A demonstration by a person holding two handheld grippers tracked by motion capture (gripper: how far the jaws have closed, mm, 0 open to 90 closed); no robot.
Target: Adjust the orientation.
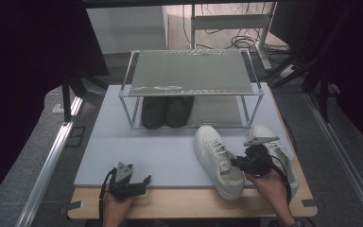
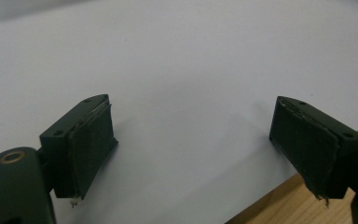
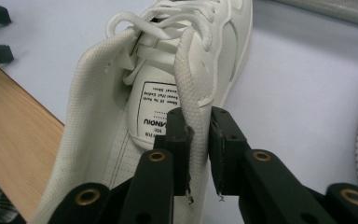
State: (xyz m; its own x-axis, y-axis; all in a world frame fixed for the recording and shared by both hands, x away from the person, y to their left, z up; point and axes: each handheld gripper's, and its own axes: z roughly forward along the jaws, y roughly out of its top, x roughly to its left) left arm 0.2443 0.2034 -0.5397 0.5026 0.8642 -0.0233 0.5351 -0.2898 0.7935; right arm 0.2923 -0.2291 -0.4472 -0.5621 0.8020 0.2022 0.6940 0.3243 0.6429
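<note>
Two white lace-up leather sneakers sit on the pale grey mat (image 1: 137, 151) that covers the wooden table (image 1: 179, 204), and I am working on the left-hand white sneaker (image 1: 216, 158), the one whose heel overhangs the mat's near edge. I have my right gripper (image 3: 199, 140) at the side wall of its collar, one jaw inside the opening beside the printed tongue label (image 3: 157, 108) and one outside, and the jaws look clamped on that padded rim, though a thin gap shows beside the outer pad. I chose the collar because it is the one thin, firm edge that narrow jaws can pinch; the toe and sole are too wide.

The other white sneaker (image 1: 276, 146) lies just beside it on the right, toe towards the two-tier metal shoe rack (image 1: 191, 87). A pair of dark shoes (image 1: 166, 111) already fills the left half of the rack's lower shelf, so I judge the free space beside them is meant for the white pair.

My left gripper (image 1: 127, 182) rests low over the mat's near edge, jaws wide apart and holding nothing, kept clear of the lift.
</note>
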